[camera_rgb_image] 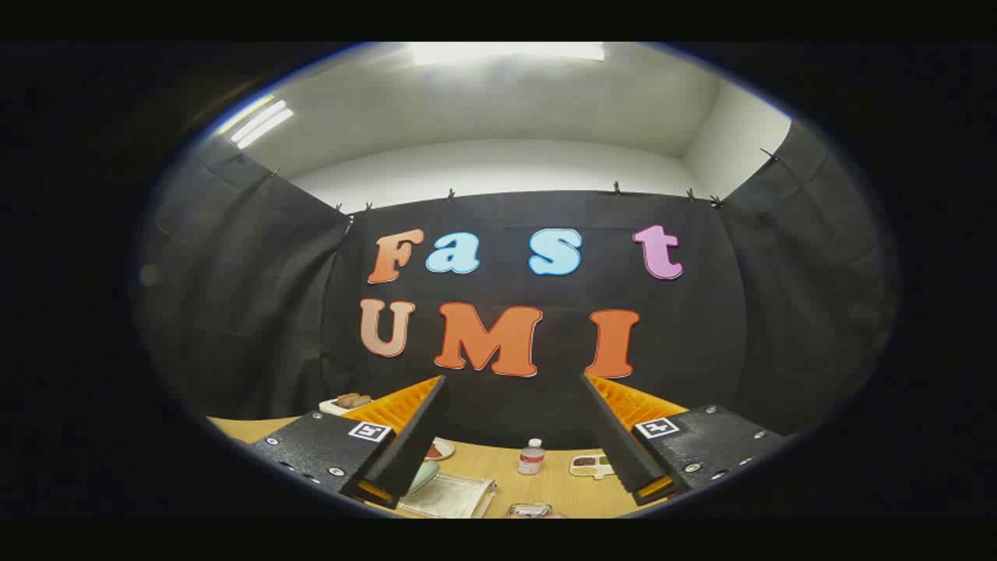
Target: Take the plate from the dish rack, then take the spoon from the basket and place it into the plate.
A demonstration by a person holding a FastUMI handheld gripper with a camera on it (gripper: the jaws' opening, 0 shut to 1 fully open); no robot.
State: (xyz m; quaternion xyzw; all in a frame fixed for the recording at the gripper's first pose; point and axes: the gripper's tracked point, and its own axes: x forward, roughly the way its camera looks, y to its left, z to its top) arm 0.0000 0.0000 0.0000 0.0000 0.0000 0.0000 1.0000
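Observation:
My gripper (514,380) is open, its fingers spread wide with nothing between them, and it points up at the booth's back wall. Low down, between the fingers, lies a strip of wooden table (498,467). A pale rounded dish (424,474), possibly the plate, peeks out from behind the left finger. It sits beside a flat whitish rack or tray (456,495). A small round plate with something reddish on it (442,448) lies just beyond, partly hidden by the same finger.
A small white bottle with a red label (531,457) stands mid-table. A small compartment tray with food (590,466) lies beside the right finger. A white tray with brown items (347,403) sits far left. A shiny object (530,510) lies nearest me.

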